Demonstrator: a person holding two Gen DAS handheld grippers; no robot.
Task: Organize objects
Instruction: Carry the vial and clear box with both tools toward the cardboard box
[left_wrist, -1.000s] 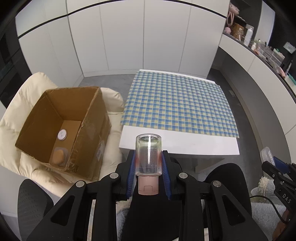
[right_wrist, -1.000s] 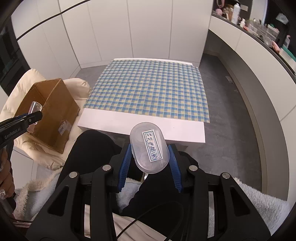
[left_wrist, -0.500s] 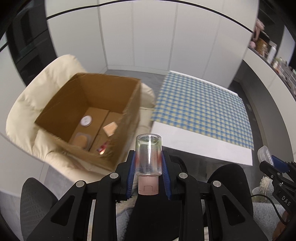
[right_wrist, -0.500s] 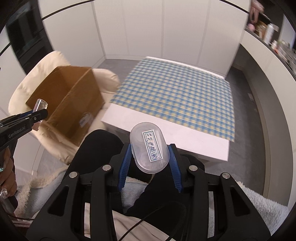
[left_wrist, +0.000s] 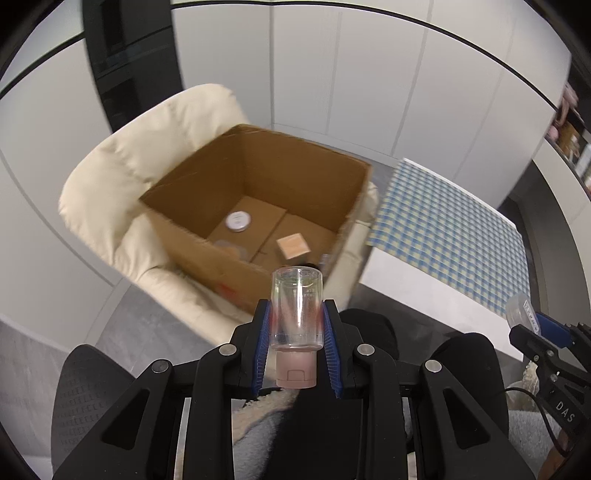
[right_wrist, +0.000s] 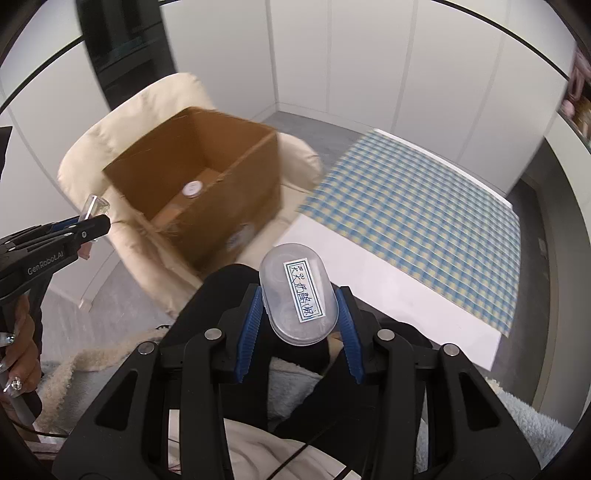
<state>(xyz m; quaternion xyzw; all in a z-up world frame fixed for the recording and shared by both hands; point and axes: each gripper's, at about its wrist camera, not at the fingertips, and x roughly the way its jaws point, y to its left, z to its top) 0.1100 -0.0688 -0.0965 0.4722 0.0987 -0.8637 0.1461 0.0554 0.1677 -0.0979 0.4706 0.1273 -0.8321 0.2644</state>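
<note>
While the left gripper (left_wrist: 296, 334) clamps a clear bottle (left_wrist: 296, 308) just before the cardboard box (left_wrist: 258, 206), the right gripper (right_wrist: 300, 308) pinches a labelled oval case (right_wrist: 298, 294) above a lap.

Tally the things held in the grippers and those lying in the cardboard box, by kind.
Clear bottle with pink cap, held in left gripper: 1
Clear oval case with label, held in right gripper: 1
Round white-lidded jar in the cardboard box: 1
Small tan carton in the box: 1
Partly hidden things by the box's near wall: cannot tell
Total: 4
</note>
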